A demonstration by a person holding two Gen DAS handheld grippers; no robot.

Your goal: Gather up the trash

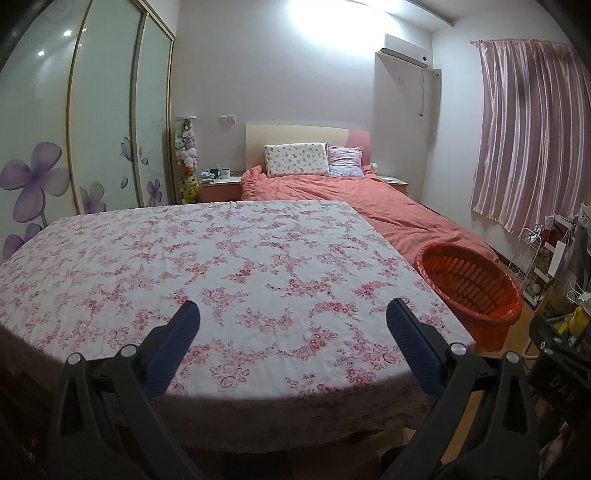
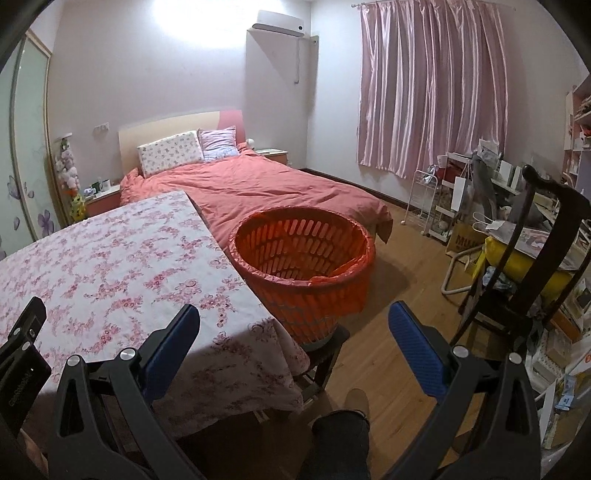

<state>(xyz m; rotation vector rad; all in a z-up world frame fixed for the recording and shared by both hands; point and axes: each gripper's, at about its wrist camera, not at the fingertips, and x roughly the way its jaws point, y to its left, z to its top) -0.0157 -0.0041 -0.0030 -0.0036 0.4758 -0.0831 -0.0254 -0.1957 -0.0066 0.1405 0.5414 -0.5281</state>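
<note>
On the floral-clothed table point(image 1: 221, 258) no trash is visible. Left gripper point(image 1: 293, 314) and right gripper point(image 2: 293, 317) spread wide, empty. Orange basket point(image 2: 303, 258) beside it appears empty; collection seemingly finished or unstarted.

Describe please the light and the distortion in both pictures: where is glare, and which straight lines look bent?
Left wrist view: a ceiling light burns out the top wall to white; the wardrobe doors bow strongly and the corners go black. Right wrist view: the same glare sits at the top; the curtain leans inward, and the basket is sharp and evenly lit. Both tongs stand open, in shade.
</note>
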